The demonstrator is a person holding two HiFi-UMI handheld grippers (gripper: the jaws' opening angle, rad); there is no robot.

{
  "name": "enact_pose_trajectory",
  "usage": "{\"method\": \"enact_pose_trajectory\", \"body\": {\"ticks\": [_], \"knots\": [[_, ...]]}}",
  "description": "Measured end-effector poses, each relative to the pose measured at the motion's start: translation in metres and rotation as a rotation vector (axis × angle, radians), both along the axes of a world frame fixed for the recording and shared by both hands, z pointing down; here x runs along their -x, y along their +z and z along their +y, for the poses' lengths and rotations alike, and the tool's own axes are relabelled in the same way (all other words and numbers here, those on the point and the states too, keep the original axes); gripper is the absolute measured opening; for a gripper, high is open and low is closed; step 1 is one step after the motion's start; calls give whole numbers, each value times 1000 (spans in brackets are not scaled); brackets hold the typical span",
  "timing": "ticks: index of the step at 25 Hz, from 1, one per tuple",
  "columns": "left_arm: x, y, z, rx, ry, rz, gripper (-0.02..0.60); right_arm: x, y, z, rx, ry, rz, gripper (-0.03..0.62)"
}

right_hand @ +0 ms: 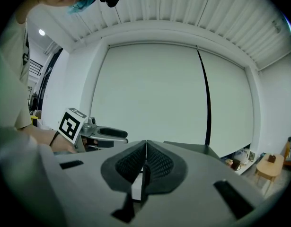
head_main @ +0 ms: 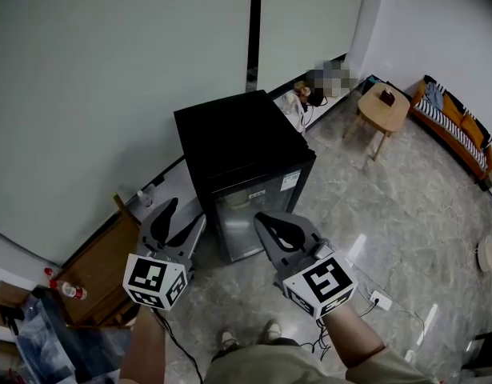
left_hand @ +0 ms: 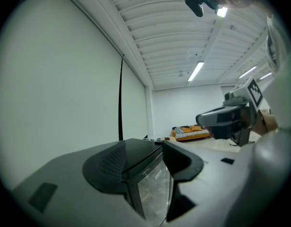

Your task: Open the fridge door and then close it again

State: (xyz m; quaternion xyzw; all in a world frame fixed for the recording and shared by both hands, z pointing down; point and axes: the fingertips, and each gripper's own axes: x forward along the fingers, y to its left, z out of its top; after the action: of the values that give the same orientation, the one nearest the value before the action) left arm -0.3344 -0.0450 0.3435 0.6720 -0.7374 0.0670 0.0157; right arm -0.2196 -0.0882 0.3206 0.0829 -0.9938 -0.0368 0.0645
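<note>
Head view shows the small black fridge [head_main: 230, 138] on the floor, its glass door [head_main: 258, 218] shut, so by my judgement both opening and closing remain. Near the fridge's front and clear of it, the left gripper [head_main: 187, 212] is spread empty, the right gripper [head_main: 262, 217] clenched on nothing.

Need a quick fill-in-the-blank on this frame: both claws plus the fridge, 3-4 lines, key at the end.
1. The left claw has its jaws ____.
2. The right claw has its jaws ____.
3. The fridge stands with its door ____.
4. The top of the fridge is coloured ____.

Missing words: open; shut; closed; black.
</note>
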Motion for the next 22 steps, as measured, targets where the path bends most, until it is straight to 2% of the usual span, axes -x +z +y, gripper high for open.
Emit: {"method": "enact_pose_trajectory", "body": {"ticks": [6,13,17,22], "knots": [[30,23,-25,-11,2,29,229,22,17,-18,27,2,25,-3],[51,82,-58,102,47,73,229,39,45,-28,112,-13,53,-3],[67,110,-70,138,37,109,229,47,58,-32,133,-9,58,-3],[73,133,-81,172,59,102,229,51,76,-35,155,-10,85,-3]]}}
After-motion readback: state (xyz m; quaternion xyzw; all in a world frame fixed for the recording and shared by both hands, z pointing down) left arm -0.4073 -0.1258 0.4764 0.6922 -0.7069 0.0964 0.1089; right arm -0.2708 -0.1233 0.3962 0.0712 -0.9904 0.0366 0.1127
